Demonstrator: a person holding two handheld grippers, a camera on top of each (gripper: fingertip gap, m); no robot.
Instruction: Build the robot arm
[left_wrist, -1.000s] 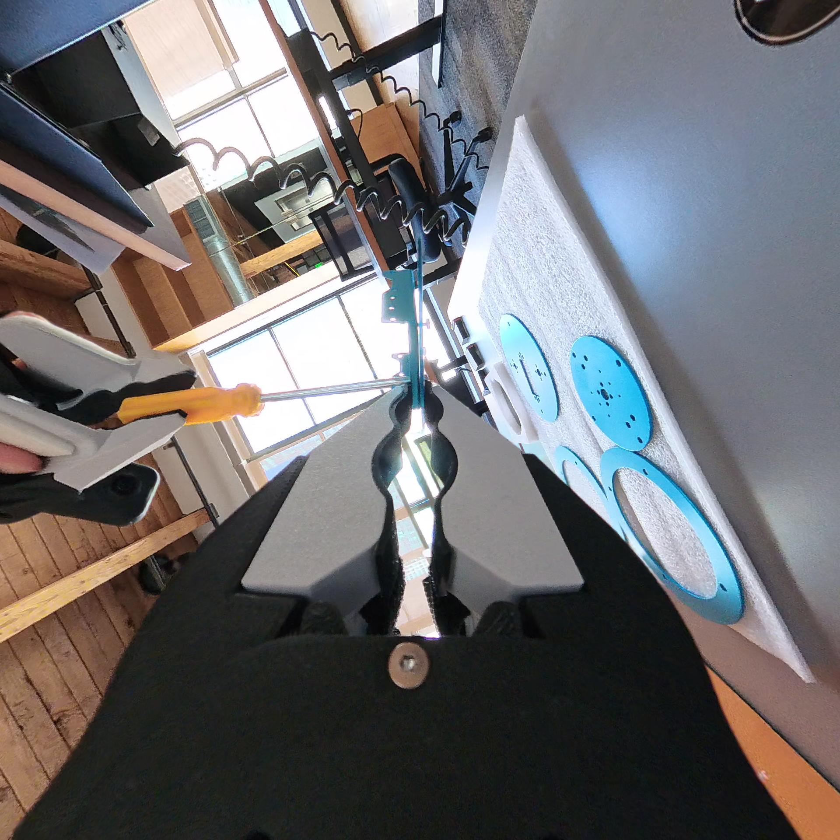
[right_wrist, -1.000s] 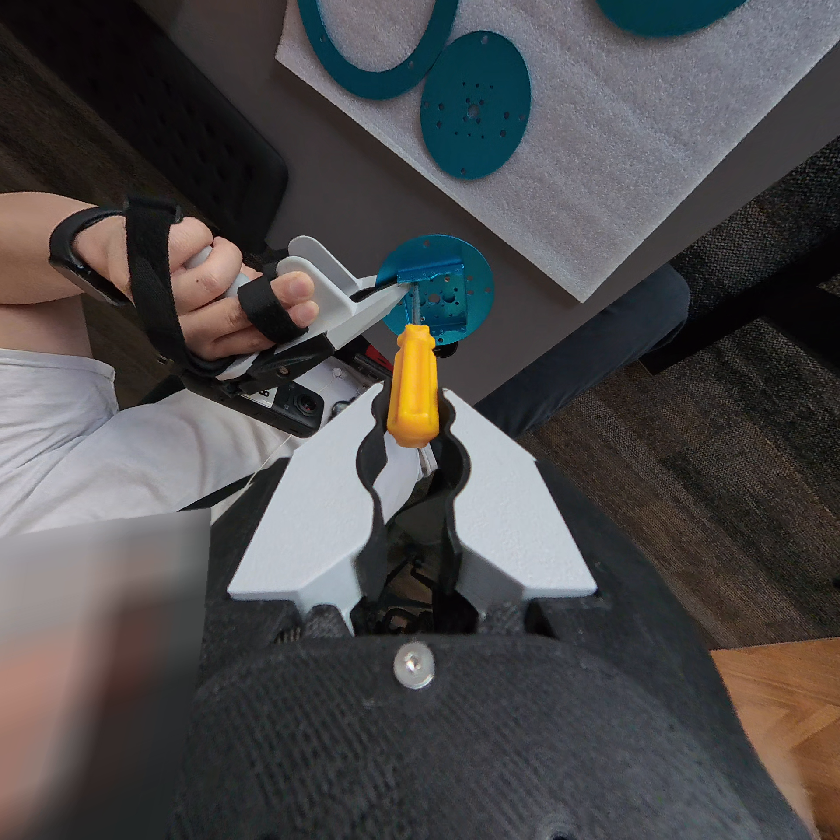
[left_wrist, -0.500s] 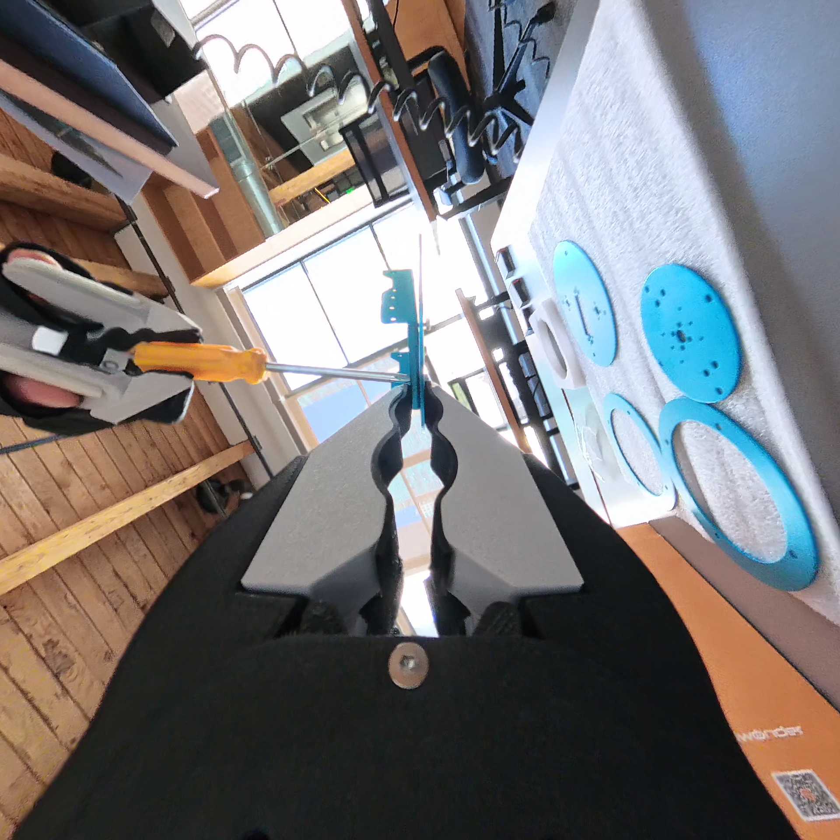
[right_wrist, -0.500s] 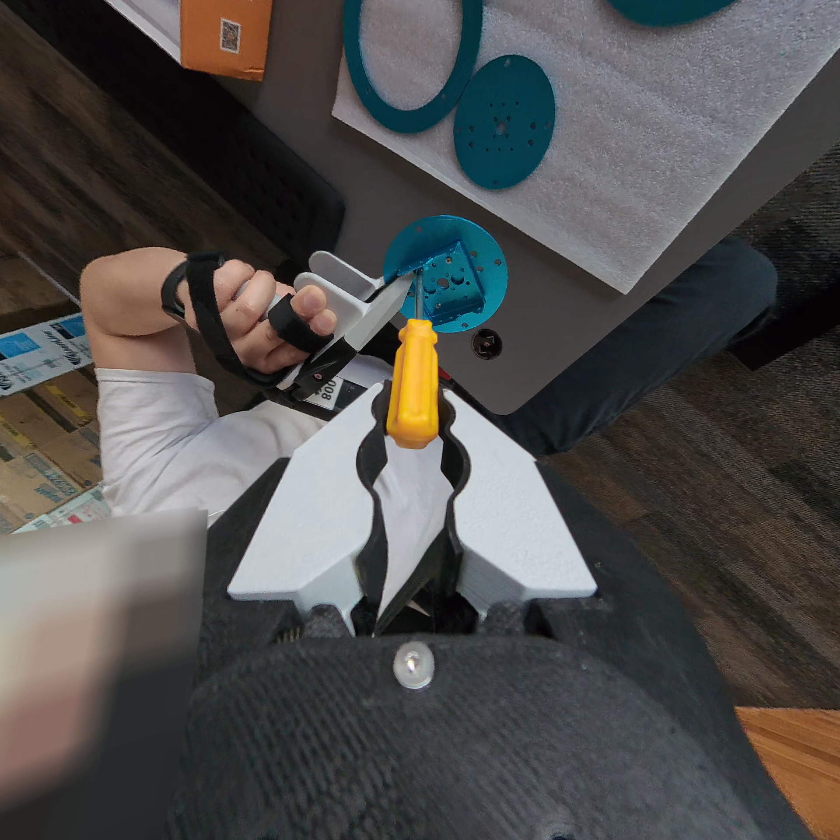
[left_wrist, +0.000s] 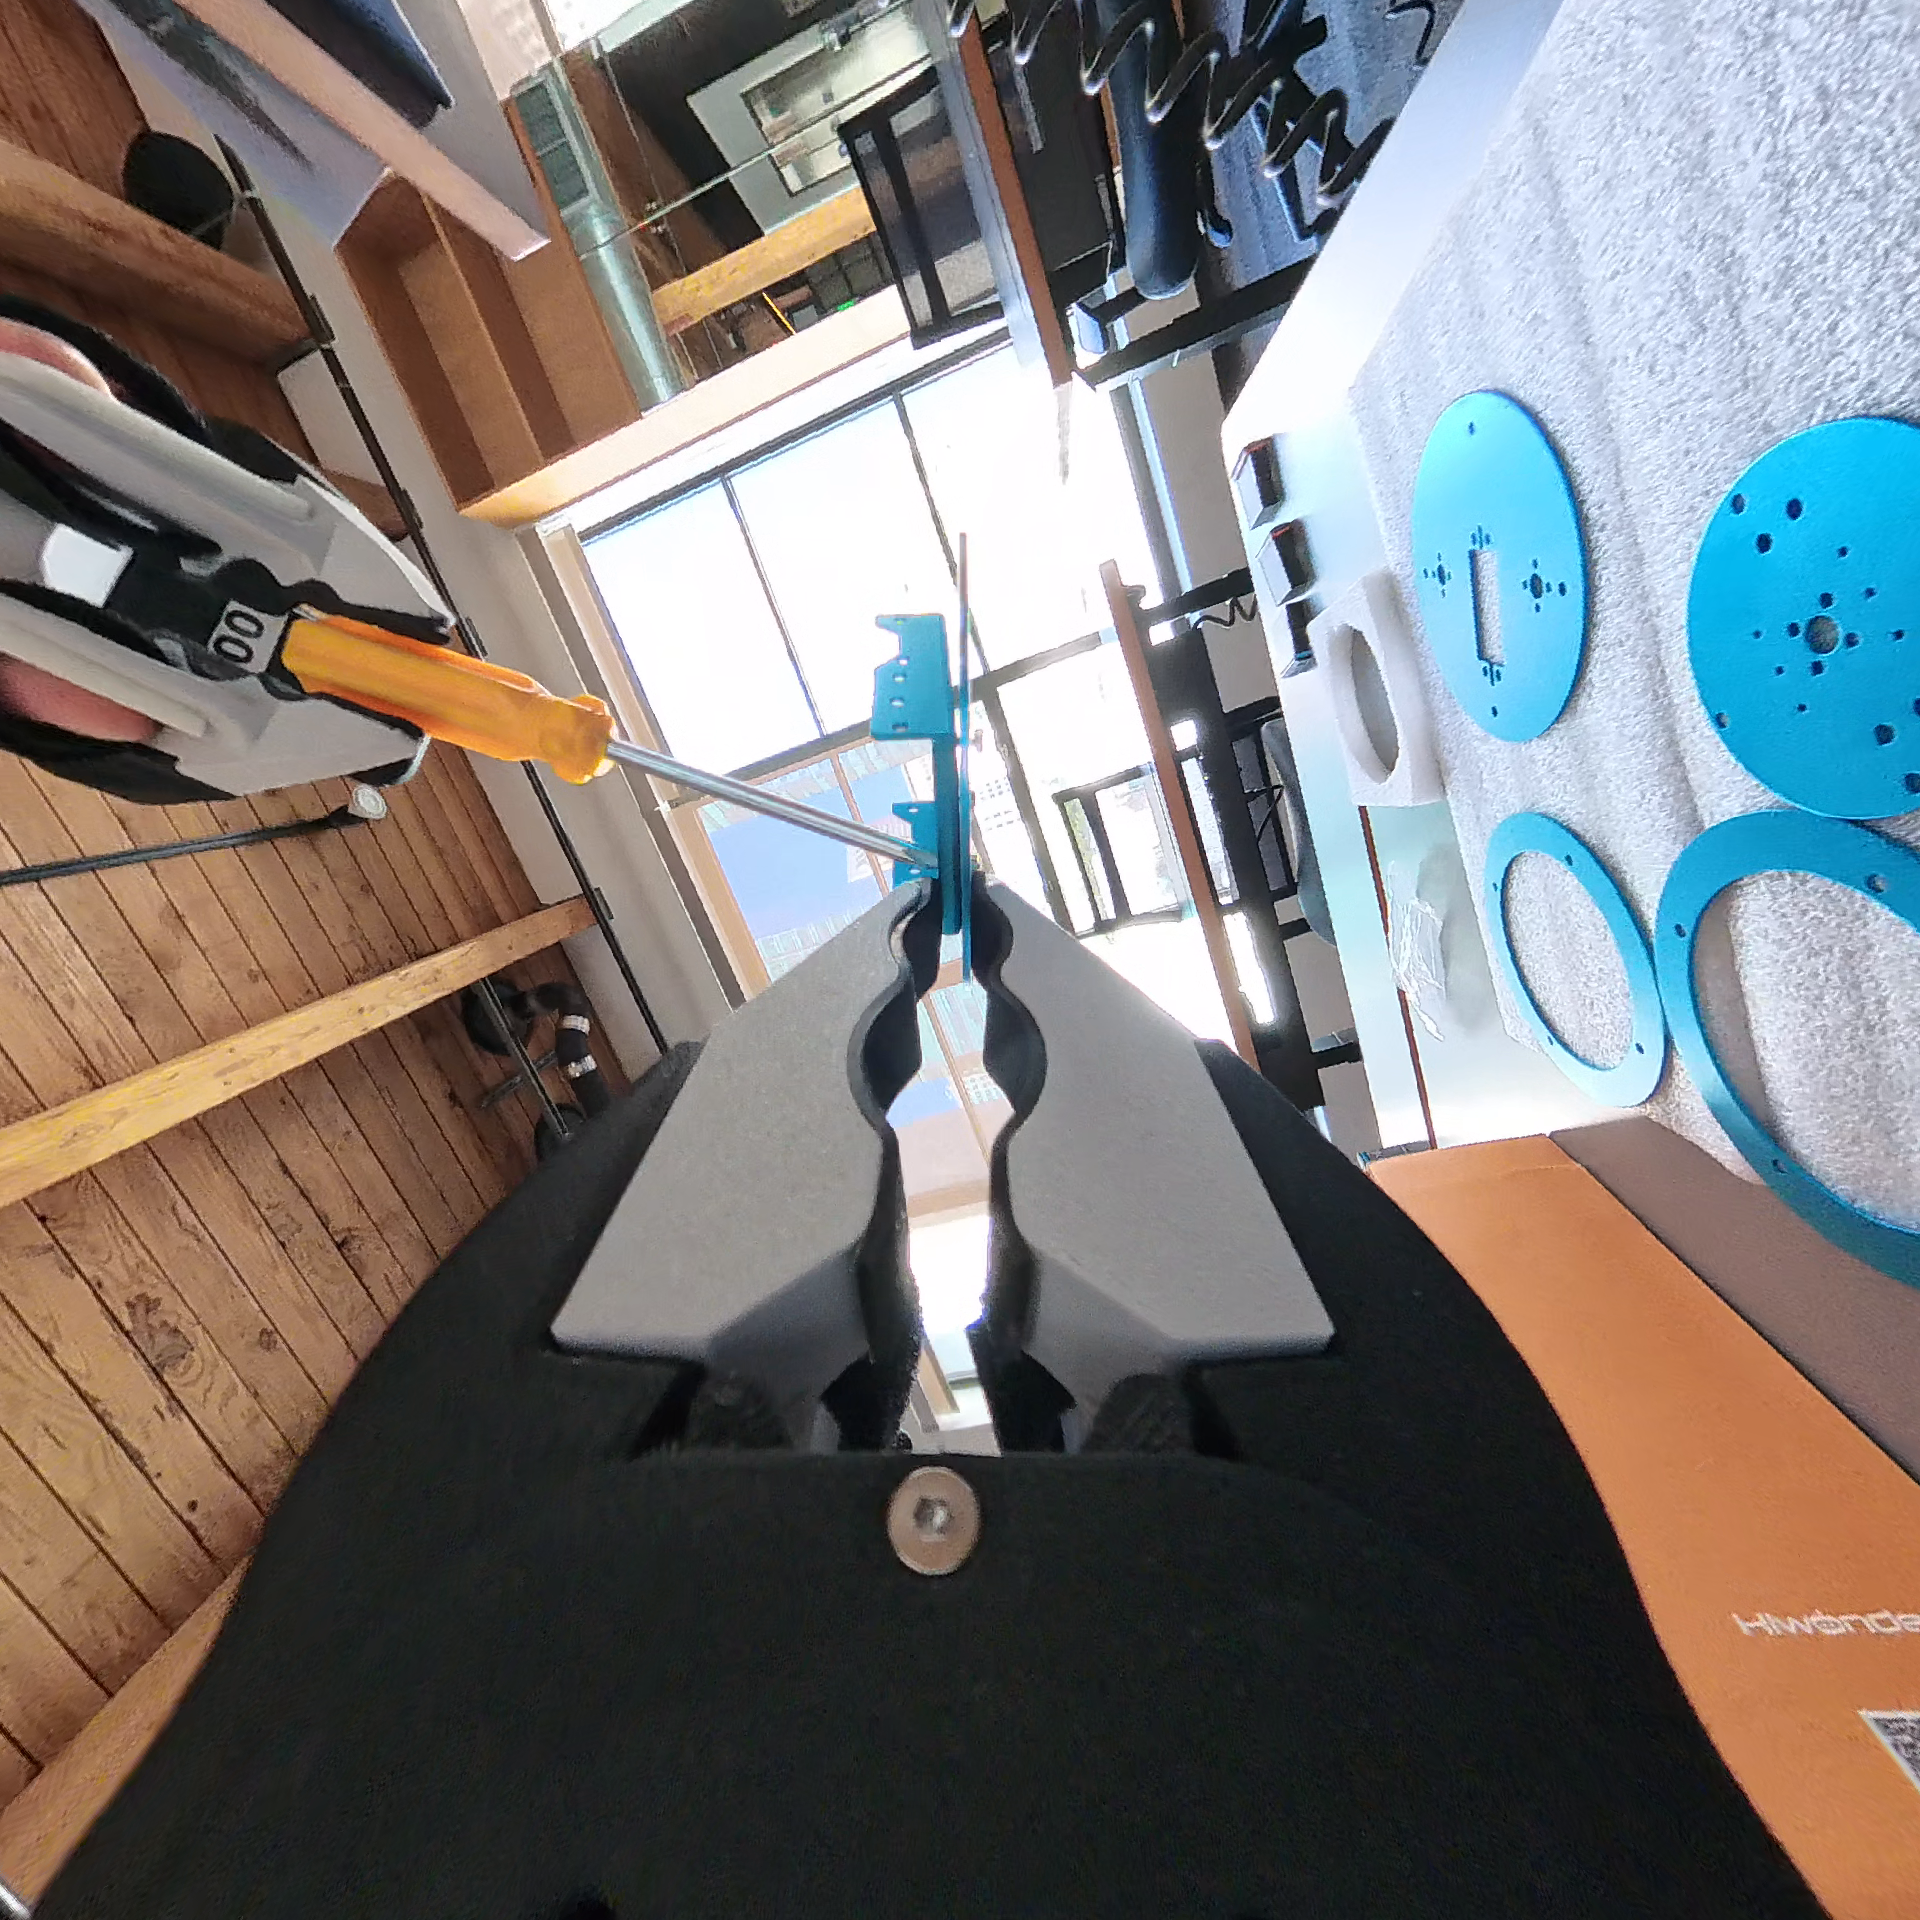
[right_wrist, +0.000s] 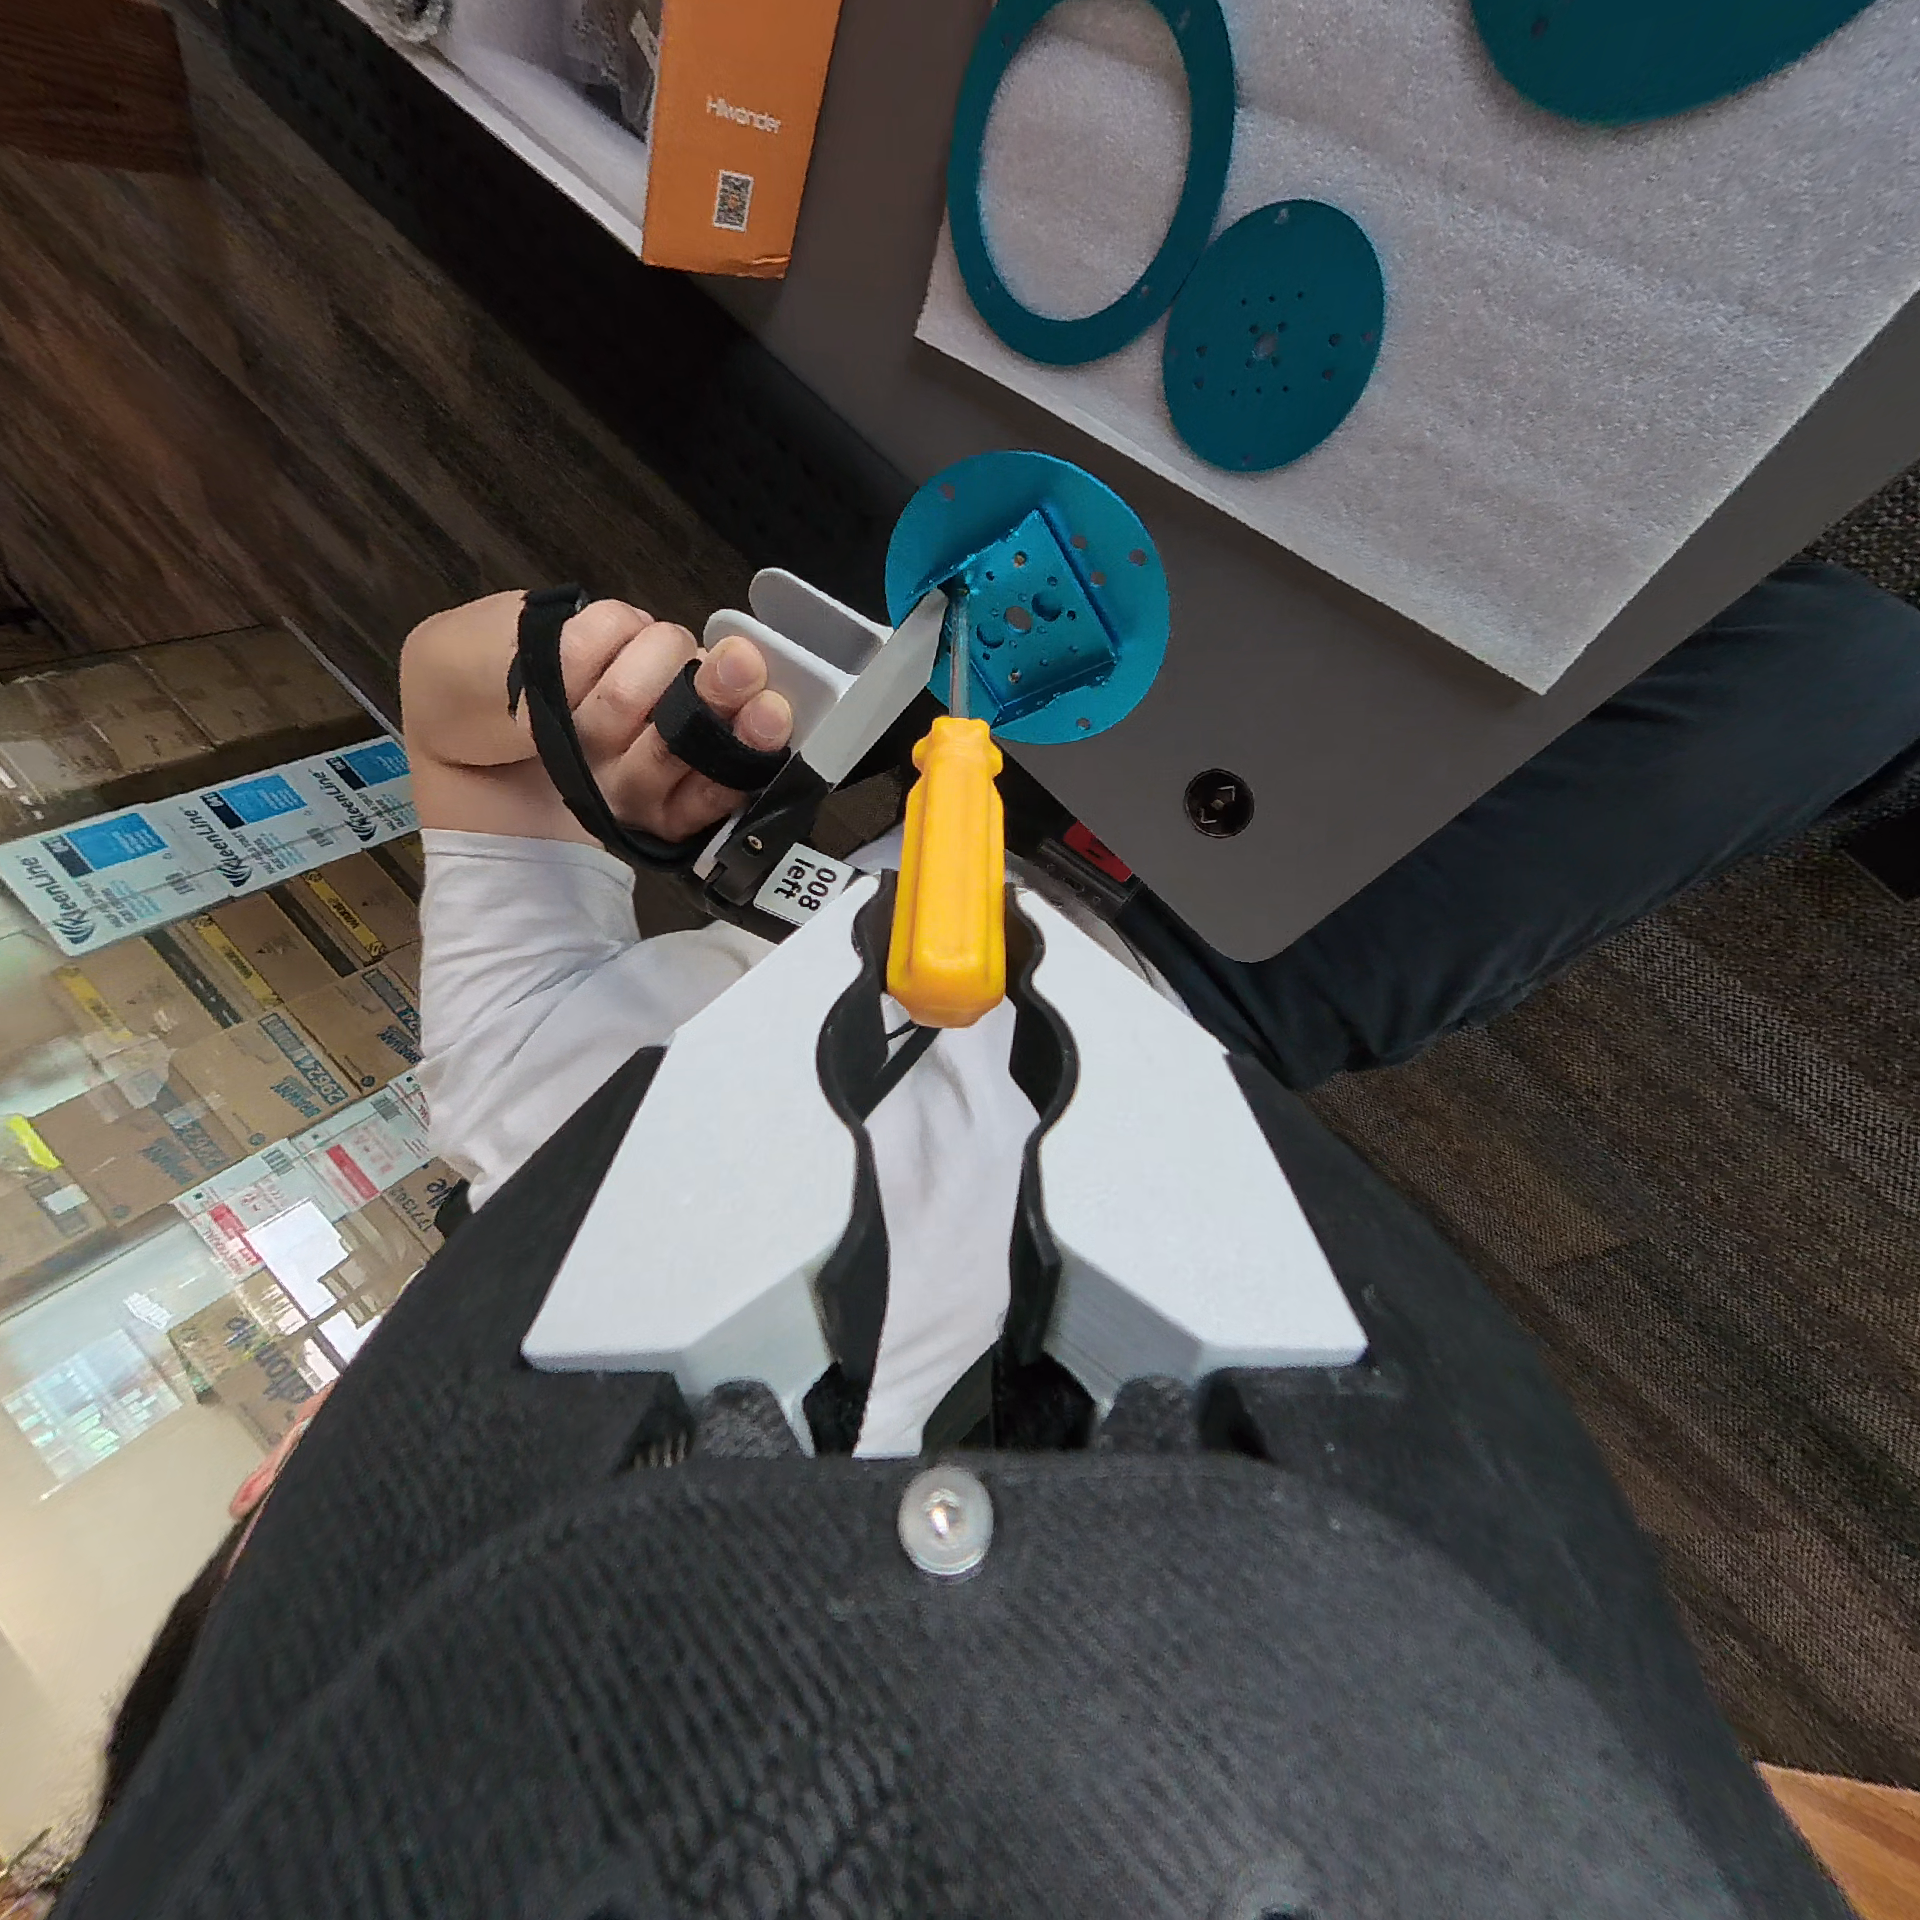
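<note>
My left gripper (left_wrist: 948, 916) is shut on the rim of a blue round plate (left_wrist: 957, 883) that carries a blue bracket (left_wrist: 912, 681), held edge-on in the air. The plate also shows in the right wrist view (right_wrist: 1117, 613) with its square bracket (right_wrist: 1039, 608) facing me. My right gripper (right_wrist: 948, 935) is shut on the handle of a yellow screwdriver (right_wrist: 948, 873). The screwdriver shows in the left wrist view (left_wrist: 447, 691) too, and its metal tip touches the bracket near the plate's lower edge.
A grey table (right_wrist: 1382, 779) holds a white foam sheet (left_wrist: 1704, 312) with several blue discs (left_wrist: 1496, 597) and rings (left_wrist: 1569, 956). An orange box (left_wrist: 1662, 1507) lies beside the sheet. A person's hand (right_wrist: 623, 717) holds the left gripper. Cardboard boxes (right_wrist: 177, 997) lie on the floor. The grippers' ends are close to 11 cm from one another.
Both grippers have tilted and moved away from the table with the plate and screwdriver. The screwdriver now slants down to the bracket and stays against it.
</note>
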